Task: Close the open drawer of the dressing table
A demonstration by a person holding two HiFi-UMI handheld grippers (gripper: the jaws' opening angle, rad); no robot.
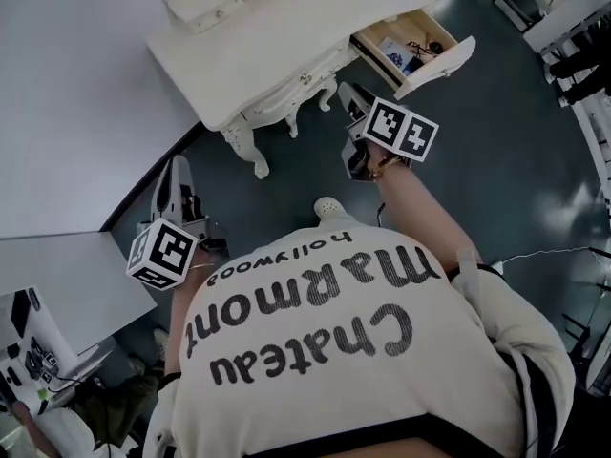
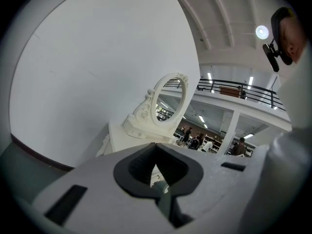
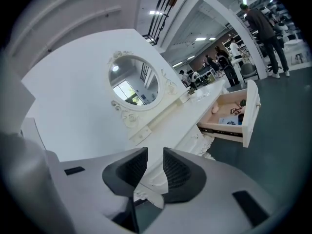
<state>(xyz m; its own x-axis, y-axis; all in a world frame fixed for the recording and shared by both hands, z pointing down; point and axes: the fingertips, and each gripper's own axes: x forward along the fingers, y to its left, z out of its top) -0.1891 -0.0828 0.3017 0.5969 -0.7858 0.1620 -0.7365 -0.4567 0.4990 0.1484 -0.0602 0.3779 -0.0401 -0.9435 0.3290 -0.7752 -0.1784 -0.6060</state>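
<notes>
Head view: a white carved dressing table [image 1: 277, 36] stands on a dark grey floor [image 1: 477, 179]. Its open drawer with pale wood lining [image 1: 401, 51] juts from the table's right end and holds small items. The right gripper [image 1: 353, 98] hangs near the table front, short of the drawer. The left gripper [image 1: 177, 175] is well apart, low beside a plain white wall panel [image 1: 76, 113]. Left gripper view: the left gripper [image 2: 156, 146] has its jaws met at the tips, nothing between, with an oval white-framed mirror [image 2: 170, 101] ahead. Right gripper view: the right gripper [image 3: 148, 155] has its jaws narrowly apart and empty, and the drawer [image 3: 229, 116] lies up and right of their line. Judgement: bring the right gripper round to the white front panel [image 3: 251, 113], press near its middle and push straight along the runners so it doesn't rack. The contents sit low and should clear. The floor between looks free. Background people [image 3: 263, 28] stand well back.
</notes>
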